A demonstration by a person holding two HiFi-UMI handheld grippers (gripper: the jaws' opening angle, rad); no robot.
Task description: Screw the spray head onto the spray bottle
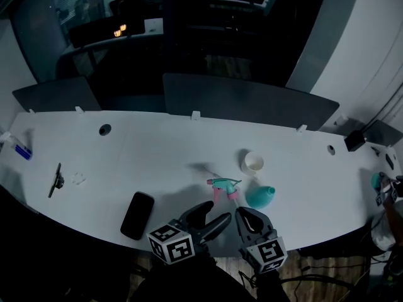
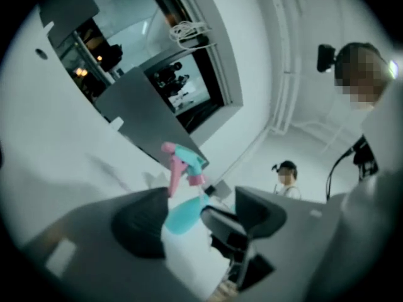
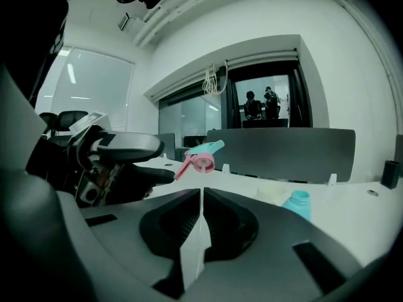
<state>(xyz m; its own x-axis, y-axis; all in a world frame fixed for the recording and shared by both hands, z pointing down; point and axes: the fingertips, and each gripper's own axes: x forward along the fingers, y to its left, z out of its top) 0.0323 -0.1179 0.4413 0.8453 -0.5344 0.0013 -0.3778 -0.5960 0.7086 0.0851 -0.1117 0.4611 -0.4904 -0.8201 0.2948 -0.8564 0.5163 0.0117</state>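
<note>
The pink and teal spray head (image 1: pixel 223 185) lies on the white table (image 1: pixel 157 150), just left of the teal spray bottle (image 1: pixel 260 196), which stands with its neck bare. Both grippers hover at the near table edge, short of the two parts. My left gripper (image 1: pixel 213 218) is open with nothing between its jaws; over them the left gripper view shows the spray head (image 2: pixel 182 164) and bottle (image 2: pixel 181 214). My right gripper (image 1: pixel 249 218) is shut and holds nothing. Its view shows the spray head (image 3: pixel 201 157) ahead and the bottle (image 3: pixel 298 203) to the right.
A white cup (image 1: pixel 252 163) stands just behind the bottle. A black phone (image 1: pixel 137 214) lies near the front edge at the left, with a small black tool (image 1: pixel 56 180) and a blue item (image 1: pixel 22 151) further left. Dark divider panels (image 1: pixel 245 102) line the table's back.
</note>
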